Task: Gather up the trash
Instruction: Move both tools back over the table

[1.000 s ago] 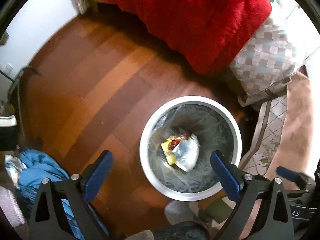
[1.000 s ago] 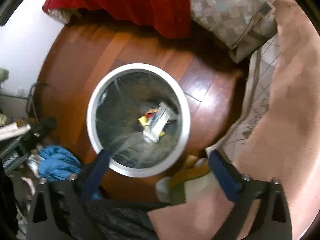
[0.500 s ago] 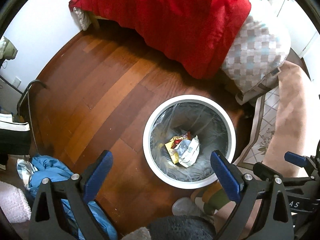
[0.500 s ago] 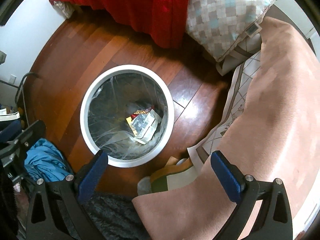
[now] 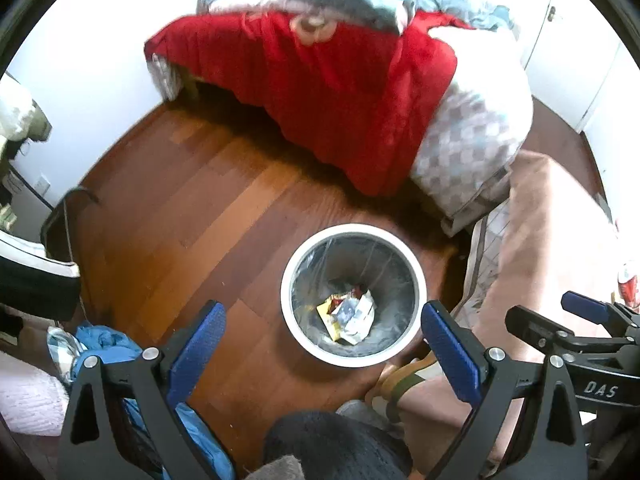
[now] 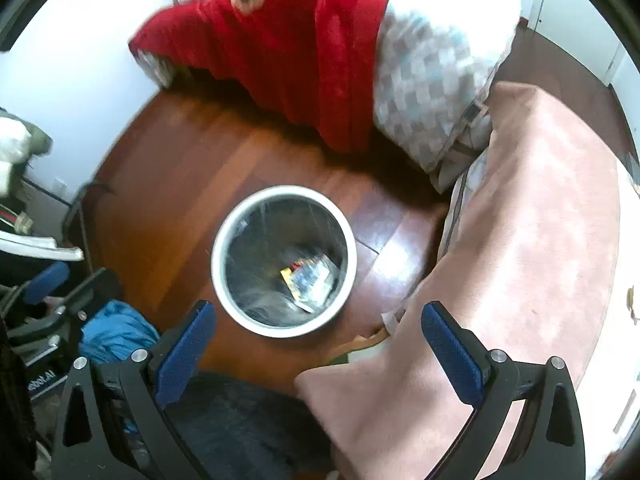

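Left wrist view: left gripper [image 5: 322, 344] and right gripper [image 6: 318, 344] hang high above the bin [image 5: 352, 236], both spread wide, empty.

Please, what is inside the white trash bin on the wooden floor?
The white trash bin has a clear plastic liner. At its bottom lie crumpled wrappers, yellow, red and white. Whatever lies beneath them is covered and cannot be seen.

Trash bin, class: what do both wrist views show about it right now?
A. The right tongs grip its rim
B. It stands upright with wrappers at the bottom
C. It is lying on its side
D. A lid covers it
B: the trash bin stands upright on the floor, uncovered, with crumpled wrappers at the bottom.
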Demonstrator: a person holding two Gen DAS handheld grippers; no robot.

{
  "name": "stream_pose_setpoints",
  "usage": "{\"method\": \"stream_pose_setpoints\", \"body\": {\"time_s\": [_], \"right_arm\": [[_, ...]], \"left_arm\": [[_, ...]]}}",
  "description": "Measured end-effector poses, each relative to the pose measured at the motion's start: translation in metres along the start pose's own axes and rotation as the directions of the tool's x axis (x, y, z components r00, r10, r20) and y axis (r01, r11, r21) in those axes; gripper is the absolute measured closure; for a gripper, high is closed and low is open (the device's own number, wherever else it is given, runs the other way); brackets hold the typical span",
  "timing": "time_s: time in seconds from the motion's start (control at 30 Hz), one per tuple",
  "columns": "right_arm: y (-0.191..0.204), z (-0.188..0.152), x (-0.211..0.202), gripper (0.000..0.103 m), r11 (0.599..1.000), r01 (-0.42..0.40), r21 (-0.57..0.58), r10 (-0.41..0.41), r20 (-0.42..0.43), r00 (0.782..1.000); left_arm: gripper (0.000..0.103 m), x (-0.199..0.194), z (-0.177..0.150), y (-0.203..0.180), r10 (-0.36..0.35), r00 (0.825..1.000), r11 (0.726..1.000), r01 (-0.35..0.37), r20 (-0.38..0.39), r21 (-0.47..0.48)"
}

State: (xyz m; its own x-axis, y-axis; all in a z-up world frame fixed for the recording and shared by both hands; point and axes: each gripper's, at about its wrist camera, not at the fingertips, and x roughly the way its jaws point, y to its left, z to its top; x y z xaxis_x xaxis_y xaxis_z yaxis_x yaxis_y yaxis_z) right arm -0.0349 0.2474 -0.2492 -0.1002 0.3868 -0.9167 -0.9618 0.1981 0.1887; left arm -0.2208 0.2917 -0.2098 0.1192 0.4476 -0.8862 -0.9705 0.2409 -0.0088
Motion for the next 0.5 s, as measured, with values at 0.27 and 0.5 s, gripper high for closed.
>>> {"method": "stream_pose_setpoints", "body": {"time_s": [0.27, 0.5], "right_arm": [[-0.032, -0.024, -0.1, 0.0, 0.991, -0.11, 0.077, 0.097, 0.151, 0.984], [-0.142, -0.09, -0.153, 0.0, 0.946, -0.053, 0.32, -0.003, 0.174, 0.985]], "left_arm": [[0.003, -0.063, -0.004, -0.036, -0.011, 0.997, 0.999, 0.008, 0.082, 0.034], [0.003, -0.066, -0.037, -0.133, -0.093, 0.993, 0.985, 0.082, 0.072, 0.151]]}}
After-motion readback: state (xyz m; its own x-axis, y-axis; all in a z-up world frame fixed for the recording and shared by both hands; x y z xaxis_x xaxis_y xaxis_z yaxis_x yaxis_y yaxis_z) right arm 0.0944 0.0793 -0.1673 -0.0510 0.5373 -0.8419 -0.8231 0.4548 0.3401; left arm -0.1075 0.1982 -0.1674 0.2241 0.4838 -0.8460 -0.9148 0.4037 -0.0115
